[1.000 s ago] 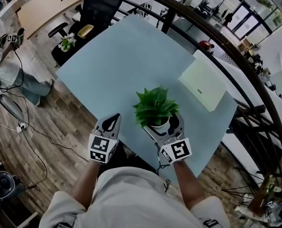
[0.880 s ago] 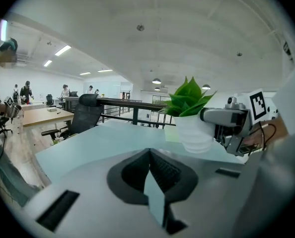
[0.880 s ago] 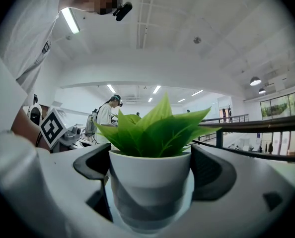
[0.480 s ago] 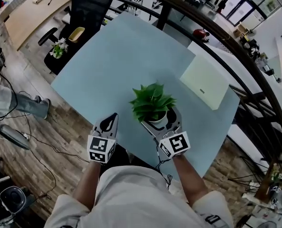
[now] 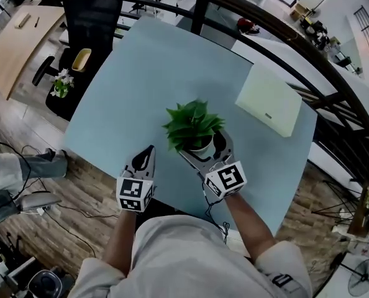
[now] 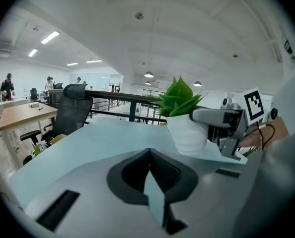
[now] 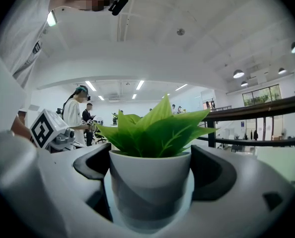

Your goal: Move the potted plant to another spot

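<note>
A pale blue table (image 5: pixel 128 79) stood on plank flooring (image 5: pixel 79 191), a black office chair (image 5: pixel 91 11) and curved dark railing (image 5: pixel 198 11) beyond it.

Green plant (image 5: pixel 191 121), white pot (image 5: pixel 202 146), pale-blue table (image 5: pixel 153 67)

left gripper (image 6: pixel 150 151) closed, potted plant (image 6: pixel 186 132) beyond

pale pad (image 5: pixel 268 100) on light blue table (image 5: pixel 135 79), black chair (image 5: pixel 88 17) beyond
</note>
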